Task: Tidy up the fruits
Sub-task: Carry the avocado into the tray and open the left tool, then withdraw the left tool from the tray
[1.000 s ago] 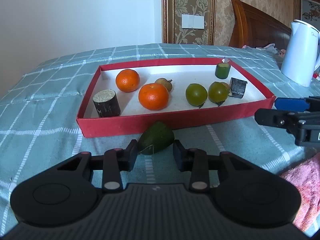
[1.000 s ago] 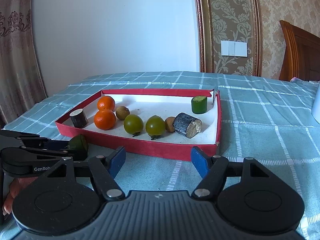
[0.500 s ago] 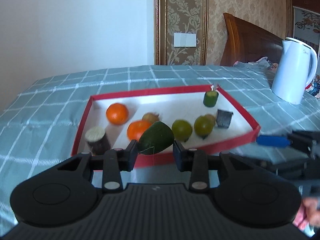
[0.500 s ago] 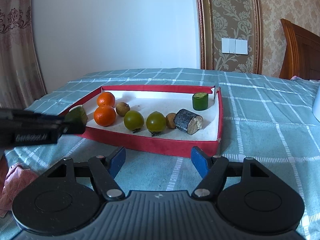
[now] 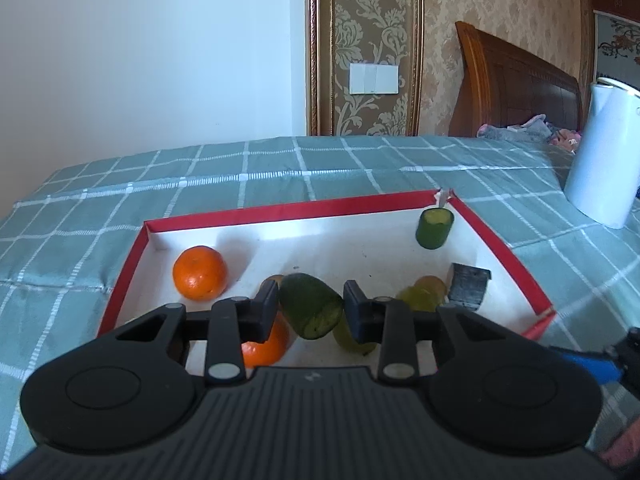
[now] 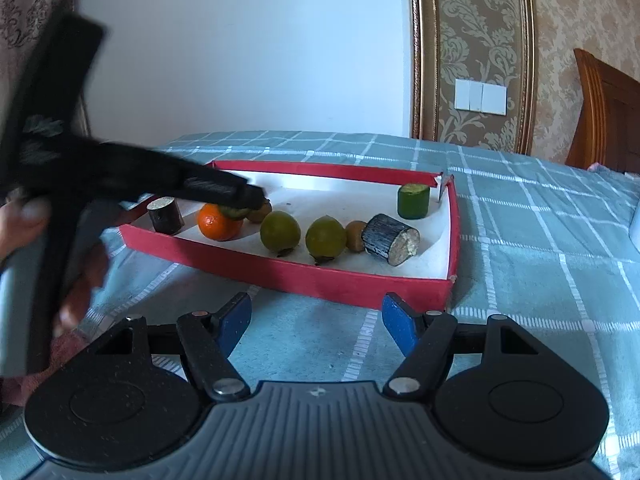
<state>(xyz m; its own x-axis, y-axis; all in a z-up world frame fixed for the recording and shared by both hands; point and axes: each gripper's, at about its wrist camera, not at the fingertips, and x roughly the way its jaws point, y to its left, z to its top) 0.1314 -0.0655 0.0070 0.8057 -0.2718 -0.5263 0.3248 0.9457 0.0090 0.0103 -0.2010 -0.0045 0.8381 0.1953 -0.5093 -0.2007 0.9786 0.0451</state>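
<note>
The left gripper, black with dark pads, is clamped on a dark green cut fruit piece, its pale cut face turned downward; the jaws have just been closing slightly on it. The piece is held above the shallow red-walled cardboard tray with a white floor, over the near left part, above one round orange. A second orange lies near the left wall.

Along the tray's near side stand a dark stub cylinder, two round green fruits, a small brown fruit and a dark bark-skinned log section. A green cylinder piece sits in the far right corner, beside a torn wall edge. The white floor's middle and rear are bare.

The right gripper, blue-padded, stands moderately wide with nothing between its jaws, over the checked teal cloth just before the tray's near wall. A white kettle stands well right of the tray.
</note>
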